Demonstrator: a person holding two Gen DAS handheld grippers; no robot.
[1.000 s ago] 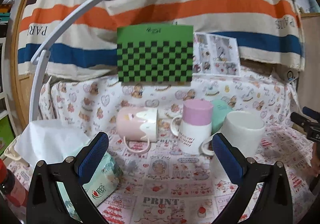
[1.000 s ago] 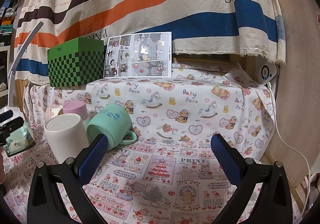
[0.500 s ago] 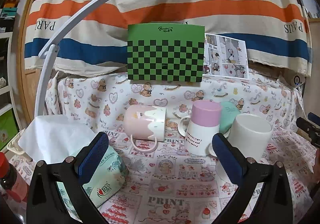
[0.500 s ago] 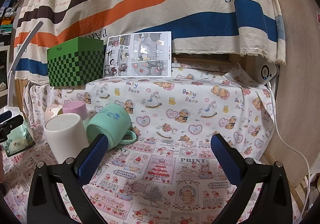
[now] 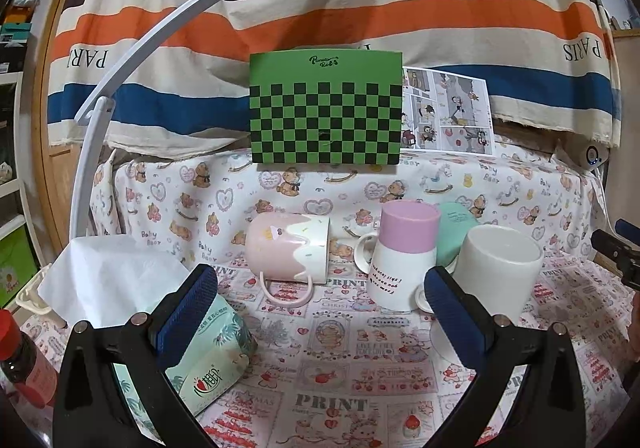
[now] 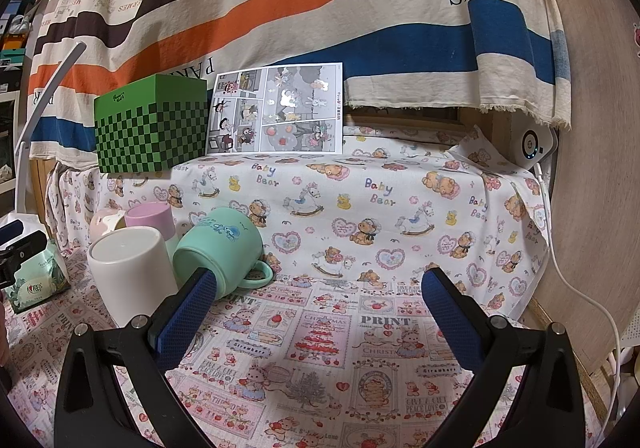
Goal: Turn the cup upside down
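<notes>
Left gripper (image 5: 320, 284): blue-padded fingers spread wide, nothing between them, hovering above the printed tablecloth (image 5: 344, 360).

Right gripper (image 6: 318, 286): likewise spread wide and empty, over a bare stretch of cloth to the right of the cups.

Pink-and-cream cup (image 5: 287, 248): lying on its side, mouth toward the right, handle resting down on the cloth; sits ahead of the left gripper, between its fingers in that view.

Pink-topped white cup (image 5: 402, 254): standing base up, just right of the fallen pink one.

White cup (image 5: 496, 268): also base up, beside the right finger in the left view; its handle is not visible.

Mint cup (image 6: 220, 248): tilted on its side, leaning against the white cup, handle out to the right; its mouth appears to face down toward the camera, though the gripper finger hides part of it.

Tissue pack (image 5: 208, 360): mint-green wrapper, near left, with a white sheet (image 5: 108, 280) pulled out.

Green chequered box (image 5: 326, 106): on the raised ledge behind the cups, a comic-panel card (image 5: 446, 110) propped beside it.

Striped fabric (image 5: 320, 16): hangs as a backdrop.

White curved stand (image 5: 120, 96): far left.

Red-capped bottle (image 5: 20, 356): lower-left edge.
</notes>
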